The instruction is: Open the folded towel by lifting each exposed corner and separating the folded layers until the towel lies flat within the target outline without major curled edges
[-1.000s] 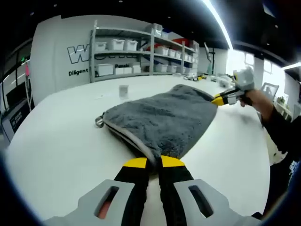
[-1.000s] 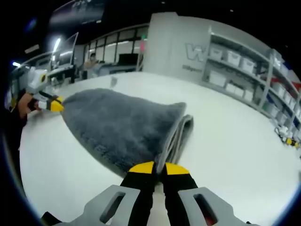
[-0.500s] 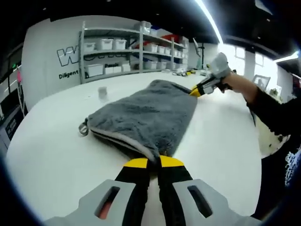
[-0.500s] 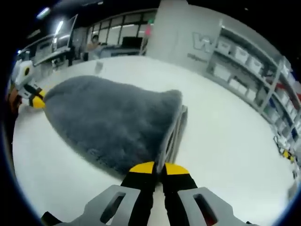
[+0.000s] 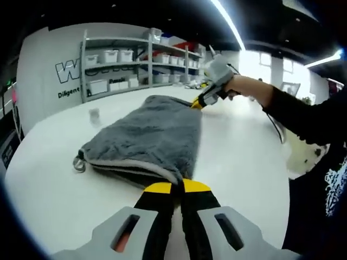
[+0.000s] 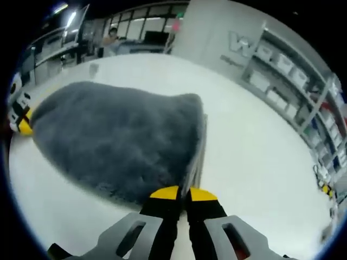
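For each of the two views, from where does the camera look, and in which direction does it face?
Left gripper view: sits on the left gripper, looks along the towel toward the shelves; the right gripper and the person's sleeve show.
Right gripper view: sits on the right gripper, looks back along the towel toward the left gripper.
Shared: the towel, each gripper shut on an opposite corner, the table and the shelves.
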`<state>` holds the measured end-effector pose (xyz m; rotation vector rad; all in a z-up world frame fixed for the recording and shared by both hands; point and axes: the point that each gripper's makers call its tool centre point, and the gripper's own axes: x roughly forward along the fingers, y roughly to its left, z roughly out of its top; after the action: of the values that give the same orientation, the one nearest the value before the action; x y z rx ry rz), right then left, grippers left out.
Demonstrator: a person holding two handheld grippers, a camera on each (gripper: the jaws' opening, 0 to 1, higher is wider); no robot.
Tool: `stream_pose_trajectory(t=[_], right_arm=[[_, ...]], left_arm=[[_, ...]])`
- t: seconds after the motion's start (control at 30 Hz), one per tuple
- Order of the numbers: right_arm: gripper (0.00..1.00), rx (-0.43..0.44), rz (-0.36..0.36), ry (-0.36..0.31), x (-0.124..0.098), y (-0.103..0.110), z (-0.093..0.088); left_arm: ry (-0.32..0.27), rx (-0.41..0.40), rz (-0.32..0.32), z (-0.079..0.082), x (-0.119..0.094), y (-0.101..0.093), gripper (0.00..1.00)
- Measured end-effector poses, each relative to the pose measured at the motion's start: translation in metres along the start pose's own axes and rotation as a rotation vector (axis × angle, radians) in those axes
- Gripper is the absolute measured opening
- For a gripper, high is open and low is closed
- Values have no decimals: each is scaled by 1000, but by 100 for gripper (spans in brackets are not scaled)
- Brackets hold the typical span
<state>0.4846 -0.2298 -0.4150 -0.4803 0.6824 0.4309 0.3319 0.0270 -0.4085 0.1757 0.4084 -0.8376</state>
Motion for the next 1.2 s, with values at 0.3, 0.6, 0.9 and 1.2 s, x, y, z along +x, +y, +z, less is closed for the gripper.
stream_pose_trajectory(t=[0.3, 0.6, 0.9, 1.2], right_arm=[[0, -40, 22, -1, 9, -6, 6], [0, -102, 19, 39, 20, -11, 14], [0, -180, 29, 82, 36, -12, 29], [0, -183, 70, 68, 51, -8, 46]], left_arm=[[-15, 58, -39, 1, 2, -32, 2], [-6, 91, -91, 2, 7, -55, 2], [-15, 110, -131, 5, 14, -73, 2], [-16, 150, -147, 8, 22, -89, 2]])
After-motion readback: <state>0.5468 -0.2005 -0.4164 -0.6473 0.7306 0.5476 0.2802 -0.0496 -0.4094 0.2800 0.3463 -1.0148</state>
